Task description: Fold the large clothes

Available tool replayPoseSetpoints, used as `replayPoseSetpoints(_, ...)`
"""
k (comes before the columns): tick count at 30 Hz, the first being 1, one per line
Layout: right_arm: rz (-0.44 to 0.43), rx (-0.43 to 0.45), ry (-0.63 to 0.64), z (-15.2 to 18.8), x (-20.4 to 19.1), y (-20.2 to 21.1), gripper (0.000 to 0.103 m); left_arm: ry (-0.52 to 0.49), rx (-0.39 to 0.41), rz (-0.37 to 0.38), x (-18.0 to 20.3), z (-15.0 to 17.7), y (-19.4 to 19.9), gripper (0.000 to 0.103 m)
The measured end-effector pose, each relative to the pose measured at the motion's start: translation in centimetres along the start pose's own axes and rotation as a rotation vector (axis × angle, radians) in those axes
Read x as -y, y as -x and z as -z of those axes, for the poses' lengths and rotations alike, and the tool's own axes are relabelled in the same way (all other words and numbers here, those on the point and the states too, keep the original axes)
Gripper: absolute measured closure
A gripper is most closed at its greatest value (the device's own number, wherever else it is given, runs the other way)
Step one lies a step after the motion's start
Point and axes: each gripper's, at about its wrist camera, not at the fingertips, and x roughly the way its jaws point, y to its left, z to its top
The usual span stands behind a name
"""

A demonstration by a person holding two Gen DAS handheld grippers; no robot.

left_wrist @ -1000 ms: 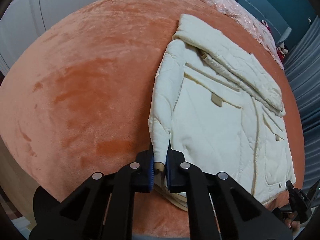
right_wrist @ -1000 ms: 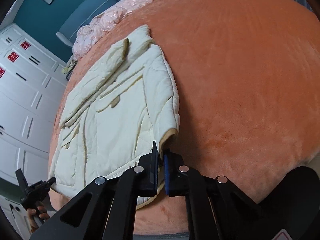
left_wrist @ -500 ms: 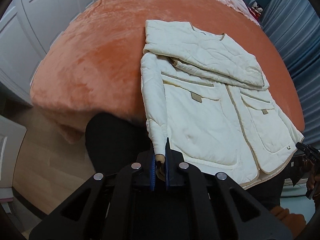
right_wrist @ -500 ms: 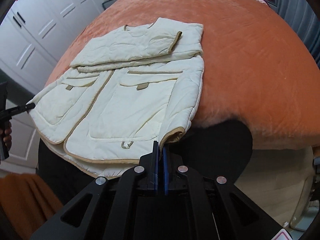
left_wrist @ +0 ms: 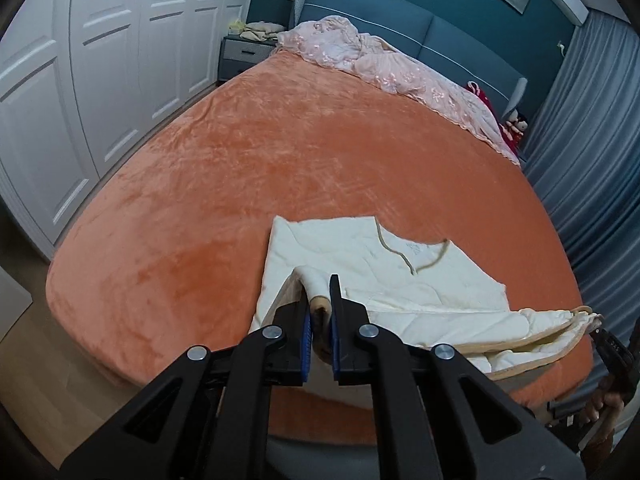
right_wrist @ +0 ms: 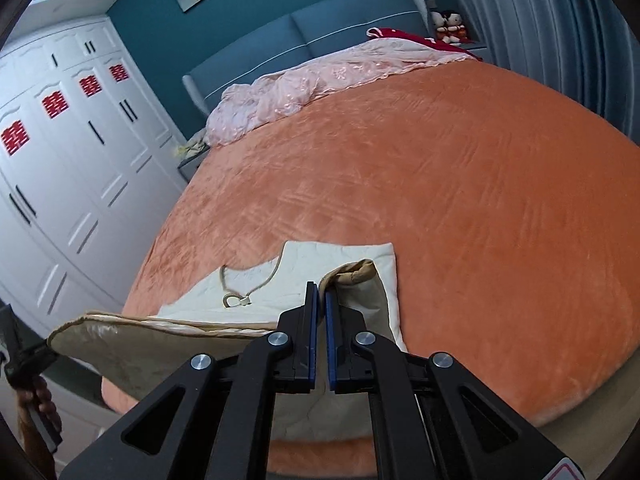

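One cream quilted jacket (left_wrist: 384, 276) lay at the near edge of the bed (left_wrist: 280, 152), which was spread with an orange plush blanket; it was the only garment being handled. Two hand-held grippers were on it. The left hand-held gripper (left_wrist: 320, 312) was clamped on the tan-trimmed hem corner at the jacket's left side, the cloth bunched between its blue pads. The right hand-held gripper (right_wrist: 321, 300) was closed on the opposite hem corner, with a roll of tan-edged fabric rising just past its fingertips. Between the two, the hem was raised off the bed, showing the paler lining in the right wrist view. The jacket's collar end pointed away toward the headboard (right_wrist: 304, 36), its neckline flat on the blanket, so its long axis ran from the foot of the bed toward the head. One pink bedspread (left_wrist: 384, 64) lay crumpled along the headboard, well apart from the jacket.
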Motion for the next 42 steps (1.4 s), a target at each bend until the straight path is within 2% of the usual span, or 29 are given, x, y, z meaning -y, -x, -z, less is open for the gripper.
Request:
replayPoseSetpoints(3, 0.038, 0.015, -0.039, -1.1, -0.2, -4.6, 0.1, 0.001, -0.003, -0.052, 0.6, -1.9, -4.8, 0.096)
replayPoseSetpoints(7, 0.076, 0.002, -0.101, -1.4, 0.6, -9.7, 0.1, 0.023, -0.044, -0.083, 0.3, -3.7, -10.9, 0.095)
replayPoseSetpoints(13, 0.136, -0.041, -0.119, -0.8, 2.3, -15.2, 0.1, 0.056, -0.145, -0.141, -0.8, -3.2, -19.1, 0.094)
replayPoseSetpoints(17, 0.16, -0.078, -0.139, 0.3, 3.1, -17.5, 0.098, -0.005, -0.151, -0.192, -0.2, -2.3, -21.8, 0.093)
replayPoseSetpoints(19, 0.163, -0.07, -0.139, 0.5, 3.3, -17.8, 0.096, -0.037, -0.14, -0.205, 0.2, -2.0, -22.2, 0.093)
replayPoseSetpoints(22, 0.147, -0.026, -0.142, 0.3, 3.0, -17.2, 0.083, -0.024, -0.139, -0.185, -0.1, -2.2, -22.0, 0.092)
replayPoseSetpoints(24, 0.126, 0.05, -0.136, -0.3, 2.8, -15.2, 0.061, 0.001, -0.134, -0.142, -0.6, -2.8, -20.9, 0.089)
replayPoseSetpoints(27, 0.09, 0.139, -0.104, -0.8, 2.5, -12.4, 0.046, 0.036, -0.07, -0.065, -1.2, -3.9, -18.2, 0.078)
replayPoseSetpoints(28, 0.087, 0.13, -0.075, -1.0, 2.3, -12.1, 0.045, 0.045, -0.036, -0.078, -1.4, -4.2, -17.4, 0.059)
replayPoseSetpoints(29, 0.098, 0.101, -0.037, -1.0, 2.1, -12.3, 0.045, 0.046, 0.013, -0.112, -1.4, -4.5, -16.4, 0.038)
replayPoseSetpoints(31, 0.14, 0.041, 0.03, -0.9, 1.8, -13.0, 0.045, 0.041, 0.092, -0.127, -1.7, -5.1, -14.8, 0.032)
replayPoseSetpoints(32, 0.154, 0.006, 0.057, -0.7, 1.8, -13.6, 0.045, 0.042, 0.091, -0.118, -1.7, -5.4, -14.7, 0.032)
replayPoseSetpoints(34, 0.17, -0.053, 0.072, -0.5, 2.0, -14.8, 0.045, 0.05, 0.035, -0.072, -1.9, -5.9, -15.7, 0.032)
replayPoseSetpoints(38, 0.18, -0.155, 0.044, 0.0, 2.5, -17.6, 0.045, 0.037, -0.159, -0.013, -1.6, -5.5, -20.0, 0.032)
replayPoseSetpoints(40, 0.178, -0.17, 0.035, 0.3, 2.6, -18.2, 0.064, 0.068, -0.203, 0.028, -1.7, -5.0, -21.5, 0.033)
replayPoseSetpoints(41, 0.165, -0.172, 0.03, 0.2, 2.6, -18.4, 0.084, 0.089, -0.213, 0.026, -1.9, -4.9, -22.0, 0.043)
replayPoseSetpoints(42, 0.156, -0.176, 0.026, 0.1, 2.5, -18.7, 0.089, 0.097, -0.213, 0.021, -2.0, -5.0, -22.3, 0.049)
